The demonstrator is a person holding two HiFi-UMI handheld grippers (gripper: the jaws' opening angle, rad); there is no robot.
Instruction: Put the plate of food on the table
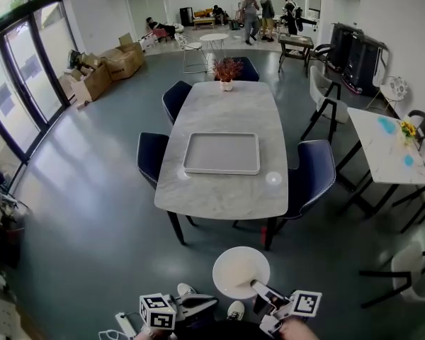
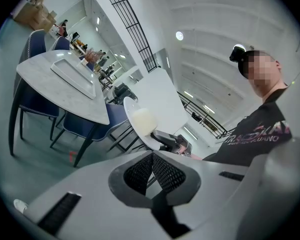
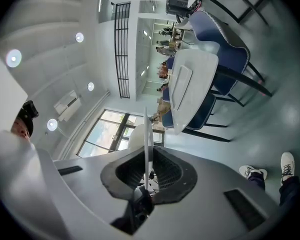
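Jaws of our left gripper are pressed together, with the white plate just off to their right. Our right gripper has its jaws pinching that plate's rim, and a pale round lump of food sits on it. Beyond both pairs of jaws, well apart, stands the tabletop carrying a tray.

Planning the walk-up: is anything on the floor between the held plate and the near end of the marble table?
Nothing visible does. The plate, clamped in the right gripper, faces bare floor up to the table at its near end. Blue chairs flank only its sides, and the tray lies mid-table, leaving bare marble in front.
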